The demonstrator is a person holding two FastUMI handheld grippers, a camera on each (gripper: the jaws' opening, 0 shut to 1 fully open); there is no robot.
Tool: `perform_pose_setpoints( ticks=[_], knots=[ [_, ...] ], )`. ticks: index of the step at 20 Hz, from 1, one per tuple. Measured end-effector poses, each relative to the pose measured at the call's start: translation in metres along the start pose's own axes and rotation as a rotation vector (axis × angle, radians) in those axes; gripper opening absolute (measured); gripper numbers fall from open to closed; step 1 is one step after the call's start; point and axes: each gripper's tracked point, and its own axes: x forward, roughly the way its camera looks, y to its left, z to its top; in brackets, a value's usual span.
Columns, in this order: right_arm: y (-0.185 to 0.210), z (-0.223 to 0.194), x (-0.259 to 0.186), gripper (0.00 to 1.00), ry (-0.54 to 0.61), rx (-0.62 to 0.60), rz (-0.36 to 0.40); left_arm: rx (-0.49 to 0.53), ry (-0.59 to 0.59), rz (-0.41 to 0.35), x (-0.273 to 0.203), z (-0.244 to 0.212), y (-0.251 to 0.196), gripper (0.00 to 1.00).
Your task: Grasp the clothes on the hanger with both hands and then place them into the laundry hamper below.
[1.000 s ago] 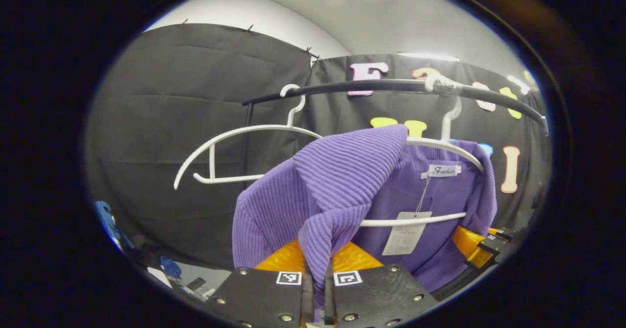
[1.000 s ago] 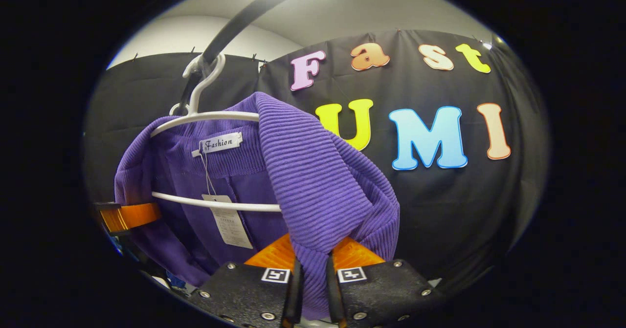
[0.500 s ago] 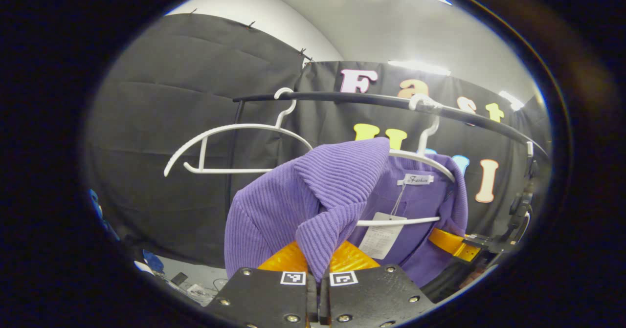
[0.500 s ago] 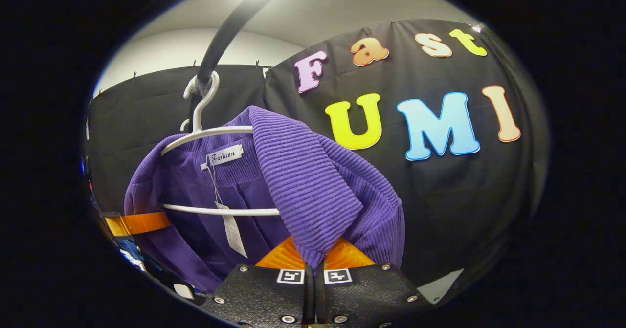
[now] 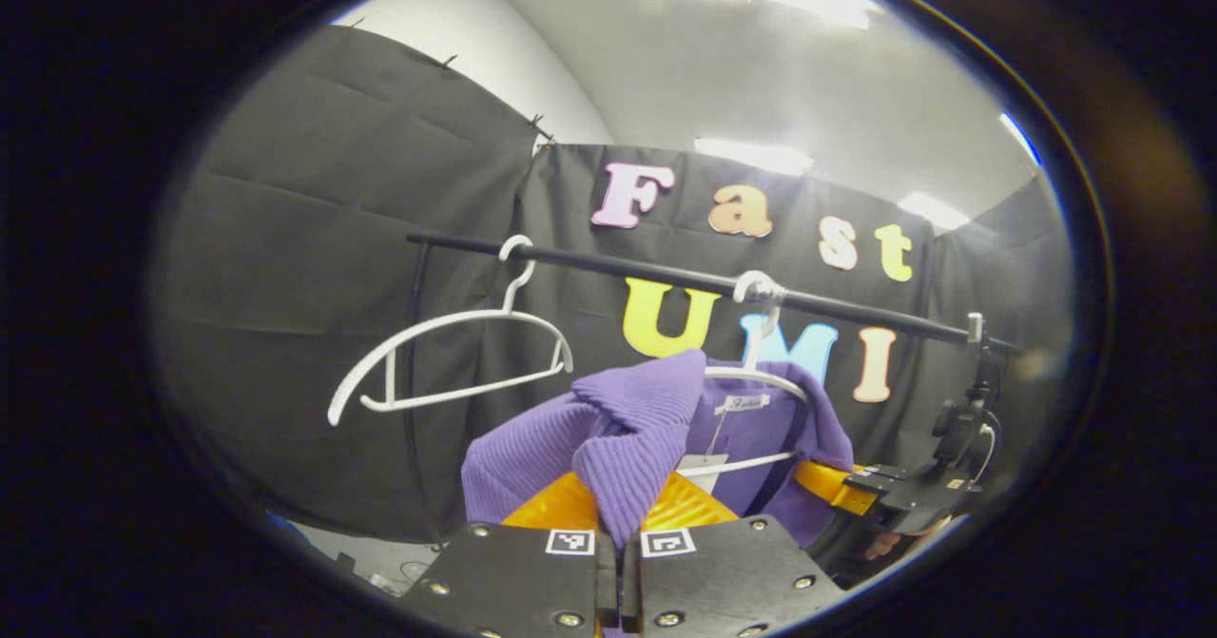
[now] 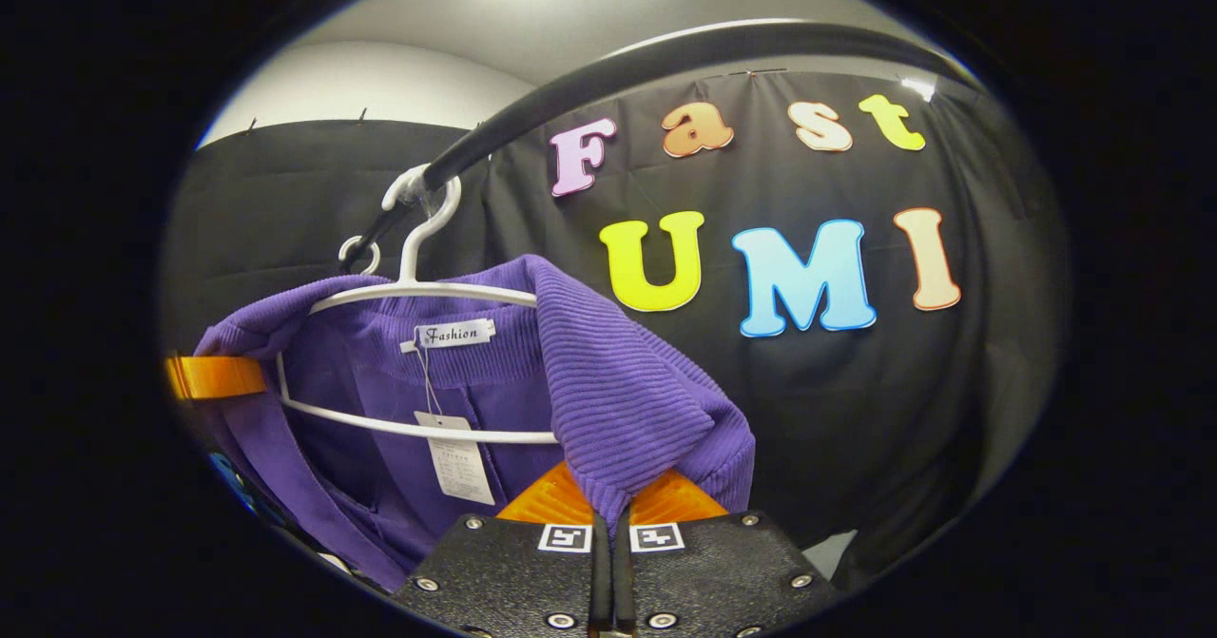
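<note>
Fingers of both our left gripper (image 5: 618, 510) and right gripper (image 6: 606, 510) clamp the purple sweater (image 6: 608, 400) — grasped, yet on its hanger (image 6: 418, 288) — hamper drop remains.

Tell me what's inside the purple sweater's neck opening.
Inside the purple sweater sit the white hanger, a sewn neck label and a hanging paper tag. The hanger's right shoulder is covered by folded knit.

One purple garment (image 5: 656, 424); two white hangers, one bare (image 5: 447, 357) at left, one clothed (image 6: 418, 291); one black rail (image 5: 685, 281); two grippers; apparently one paper tag (image 6: 459, 457).
</note>
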Motion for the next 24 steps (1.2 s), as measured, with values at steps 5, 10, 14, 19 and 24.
perform_pose_setpoints(
  ticks=[5, 10, 14, 19, 24],
  knots=[
    [-0.002, 0.023, -0.002, 0.01, -0.049, -0.026, -0.103, -0.086, -0.014, -0.089, 0.003, 0.027, 0.029, 0.03],
    [-0.009, 0.048, -0.005, 0.0, -0.094, -0.067, -0.165, -0.132, -0.044, -0.138, 0.009, 0.06, 0.063, 0.02],
    [-0.01, 0.052, -0.01, 0.0, -0.115, -0.1, -0.193, -0.137, -0.043, -0.153, 0.011, 0.062, 0.098, 0.03],
    [-0.008, 0.055, -0.015, 0.0, -0.118, -0.088, -0.238, -0.124, -0.001, -0.158, 0.022, 0.046, 0.136, 0.03],
    [-0.004, 0.051, -0.02, 0.0, -0.114, -0.102, -0.281, -0.127, 0.048, -0.182, 0.034, 0.015, 0.149, 0.03]
  ],
)
